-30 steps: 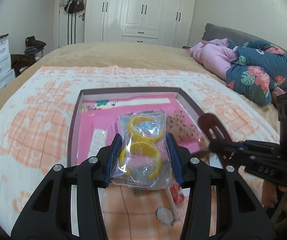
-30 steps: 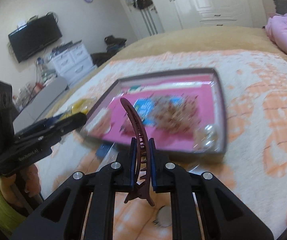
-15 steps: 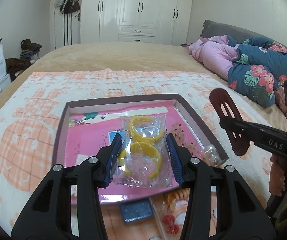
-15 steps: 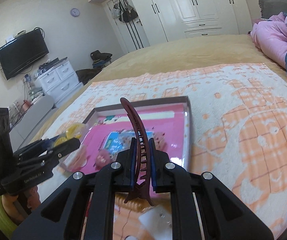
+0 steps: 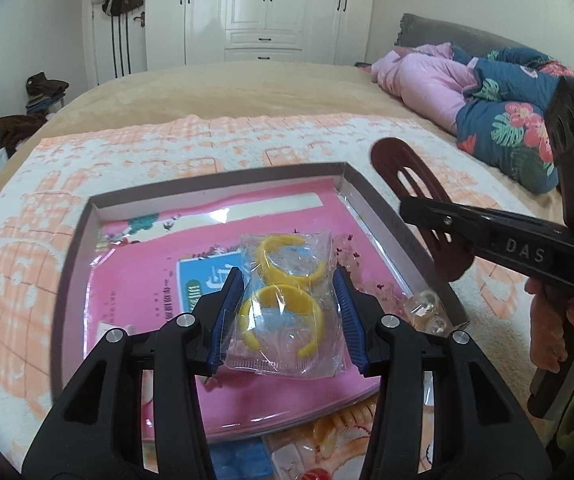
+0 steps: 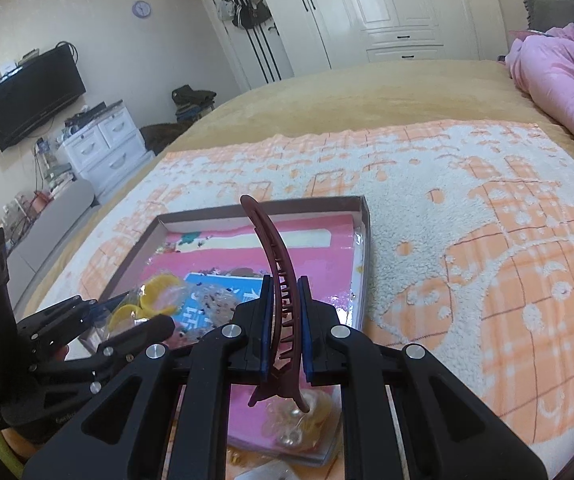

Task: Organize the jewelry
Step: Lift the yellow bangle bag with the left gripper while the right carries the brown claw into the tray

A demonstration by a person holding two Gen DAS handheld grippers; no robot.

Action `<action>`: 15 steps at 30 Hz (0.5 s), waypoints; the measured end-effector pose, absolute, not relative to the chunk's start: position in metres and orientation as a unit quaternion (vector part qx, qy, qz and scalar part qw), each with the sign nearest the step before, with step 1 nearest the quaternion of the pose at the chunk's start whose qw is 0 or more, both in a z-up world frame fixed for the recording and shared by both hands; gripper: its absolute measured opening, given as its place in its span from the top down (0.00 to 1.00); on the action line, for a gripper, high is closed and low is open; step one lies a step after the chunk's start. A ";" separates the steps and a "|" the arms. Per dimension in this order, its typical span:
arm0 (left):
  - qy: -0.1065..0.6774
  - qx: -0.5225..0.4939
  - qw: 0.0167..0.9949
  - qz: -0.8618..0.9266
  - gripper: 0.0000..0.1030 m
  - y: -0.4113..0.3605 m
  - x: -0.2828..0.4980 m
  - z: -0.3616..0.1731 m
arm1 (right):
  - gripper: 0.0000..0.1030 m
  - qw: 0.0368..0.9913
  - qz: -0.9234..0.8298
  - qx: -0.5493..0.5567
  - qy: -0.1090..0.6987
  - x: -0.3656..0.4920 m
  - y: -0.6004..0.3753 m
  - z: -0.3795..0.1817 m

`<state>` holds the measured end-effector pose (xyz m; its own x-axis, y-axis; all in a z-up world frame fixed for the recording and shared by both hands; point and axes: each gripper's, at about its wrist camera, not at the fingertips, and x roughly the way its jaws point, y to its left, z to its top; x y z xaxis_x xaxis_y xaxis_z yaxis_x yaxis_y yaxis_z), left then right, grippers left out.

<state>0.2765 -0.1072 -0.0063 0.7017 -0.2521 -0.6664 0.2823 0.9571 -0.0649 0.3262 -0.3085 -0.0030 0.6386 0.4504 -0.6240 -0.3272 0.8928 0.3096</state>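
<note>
Two yellow bracelets (image 5: 283, 288), sealed in a clear plastic bag (image 5: 287, 304), sat pinched between the blue pads of your left gripper (image 5: 287, 312); its fingers (image 5: 225, 320) pressed on the bag's two sides and held it above the tray. Your right gripper (image 6: 283, 320) had its fingers (image 6: 263, 320) clamped narrowly on a dark red hair clip (image 6: 279, 280), which stood on edge with its curved spine rising past the fingertips and its teeth facing the right pad.

Below both grippers lay a shallow grey-walled box tray (image 5: 391, 220) on a white-and-orange blanket (image 6: 487, 240) spread over the bed (image 5: 227, 96). You had a pink printed sheet (image 5: 135, 280) with a blue label lining the tray, and small pearl-like beads in clear wrap (image 5: 427, 312) rested against its right wall. In the left wrist view the right gripper reached in from the right side, your hand (image 5: 559, 328) wrapped on its handle, the clip hovering over the tray's right edge. More small bagged pieces lay on the blanket just in front of the tray; you could not tell what they were.

Pink and floral bedding (image 5: 487, 96) was heaped at the head of the bed, with white wardrobes (image 5: 267, 8) behind.
</note>
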 end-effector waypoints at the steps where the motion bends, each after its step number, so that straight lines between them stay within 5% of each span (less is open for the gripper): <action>1: 0.360 0.023 0.921 -0.145 0.63 -0.109 0.277 -0.008 | 0.89 0.900 0.215 0.084 0.369 0.327 -0.308 -0.004; 15: 0.378 0.039 0.913 -0.150 0.63 -0.119 0.284 -0.021 | 0.89 0.885 0.214 0.066 0.408 0.352 -0.297 -0.034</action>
<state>0.2838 -0.1190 -0.0209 0.6691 -0.2447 -0.7017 0.3038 0.9518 -0.0423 0.3517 -0.2968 -0.0337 0.5760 0.4323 -0.6938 -0.3254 0.8999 0.2905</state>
